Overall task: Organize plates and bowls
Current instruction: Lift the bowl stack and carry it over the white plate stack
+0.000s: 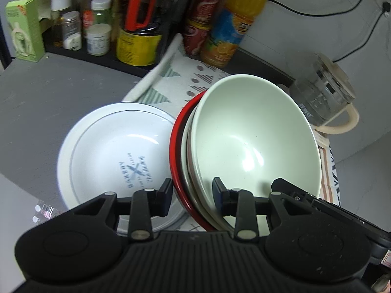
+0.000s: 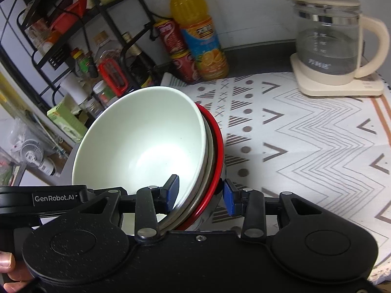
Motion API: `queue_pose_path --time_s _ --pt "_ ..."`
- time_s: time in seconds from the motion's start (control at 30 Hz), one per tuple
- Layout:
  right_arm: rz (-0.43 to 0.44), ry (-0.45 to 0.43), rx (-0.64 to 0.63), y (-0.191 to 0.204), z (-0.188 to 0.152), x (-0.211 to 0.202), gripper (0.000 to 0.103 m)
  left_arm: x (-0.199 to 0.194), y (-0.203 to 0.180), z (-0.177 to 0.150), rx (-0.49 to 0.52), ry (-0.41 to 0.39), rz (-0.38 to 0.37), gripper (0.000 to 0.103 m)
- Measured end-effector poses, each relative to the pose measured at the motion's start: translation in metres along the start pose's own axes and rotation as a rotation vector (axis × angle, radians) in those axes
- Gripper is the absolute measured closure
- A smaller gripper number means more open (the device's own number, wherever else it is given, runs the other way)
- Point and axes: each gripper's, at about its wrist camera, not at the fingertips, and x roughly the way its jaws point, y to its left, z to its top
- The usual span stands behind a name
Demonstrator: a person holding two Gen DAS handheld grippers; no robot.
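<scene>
Left view, far left: a green box (image 1: 24, 29) stands at the upper left, with jars (image 1: 97, 39) and a yellow tin (image 1: 138, 46) on a dark shelf to its right.
Plate: a white plate (image 1: 97, 131) printed "BAKERY" lies flat on the grey counter (image 1: 36, 92), left of centre, just beside the bowl stack.
Left gripper: the left gripper (image 1: 191, 196) fills the bottom of the frame; its jaws straddle the near rim of the stack, one finger over the plate's edge, the other inside the white bowl. Whether the pads press the rim cannot be told.
Stack: a white bowl (image 1: 254, 131) sits tilted in a red bowl (image 1: 176, 146), with a pale rim showing between them, centre right.
Behind: cans (image 1: 199, 29) and an orange bottle (image 1: 234, 24) at upper centre; a kettle (image 1: 325, 92) at the right edge.
Right view, left: a wire rack (image 2: 73, 36) with jars fills the upper left.
Right gripper: the right gripper (image 2: 200, 194) spans the bottom; the blue pad of one finger lies inside the white bowl (image 2: 146, 141), the other outside the red bowl (image 2: 217, 141), clamping the stacked rims between them.
Cloth: a patterned cloth (image 2: 305, 134) covers the right half, with the bottle (image 2: 198, 31) at top centre and the kettle (image 2: 330, 39) at upper right.
</scene>
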Motion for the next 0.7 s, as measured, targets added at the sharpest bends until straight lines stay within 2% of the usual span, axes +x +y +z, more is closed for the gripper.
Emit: queue_pose_path --time_s 0.43,0.7 --pt "0.059 0.056 -0.069 0.035 0.002 0.030 0.065 -0.004 0.046 -0.005 -0.100 -0.015 0.061 0.070" --pt "0.085 0.093 -0.085 0.046 0.003 0.048 0.065 -0.005 0.060 -0.002 -0.138 -0.025 0.092 0.070"
